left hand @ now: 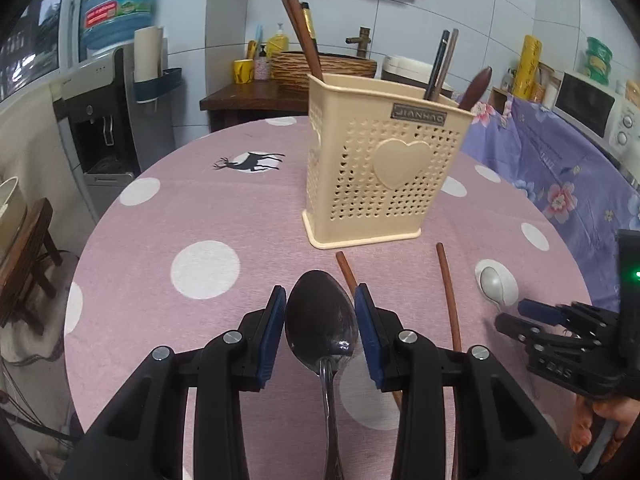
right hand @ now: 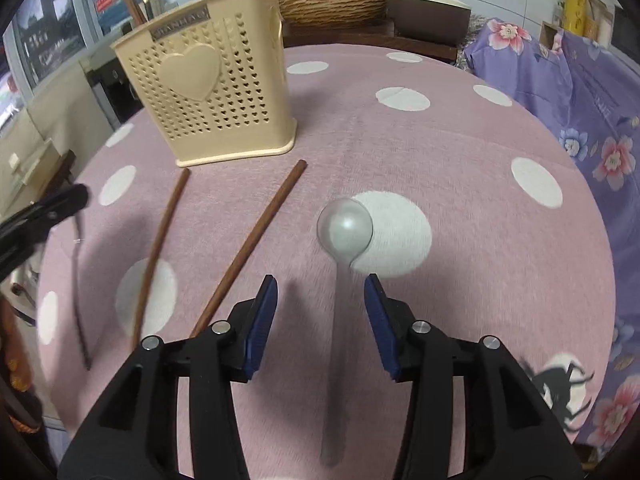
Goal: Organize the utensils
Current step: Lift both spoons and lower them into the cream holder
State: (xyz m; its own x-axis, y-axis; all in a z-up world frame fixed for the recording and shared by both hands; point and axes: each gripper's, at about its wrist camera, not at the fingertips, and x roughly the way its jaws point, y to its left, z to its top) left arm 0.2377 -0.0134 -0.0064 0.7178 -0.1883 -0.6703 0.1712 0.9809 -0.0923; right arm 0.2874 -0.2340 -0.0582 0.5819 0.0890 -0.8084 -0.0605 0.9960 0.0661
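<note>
Two chopsticks (right hand: 244,248) lie before the holder (left hand: 372,168) on the tablecloth (right hand: 440,152). Your left gripper (left hand: 320,304) is clamped on the metal spoon (left hand: 322,320); your right gripper (right hand: 320,292) stands parted over the white spoon (right hand: 345,228).

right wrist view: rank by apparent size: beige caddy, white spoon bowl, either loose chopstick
1. beige caddy, clearly largest.
2. The chopsticks: long but thin, alike in length, so unranked against each other.
3. white spoon bowl, smallest in extent.
</note>
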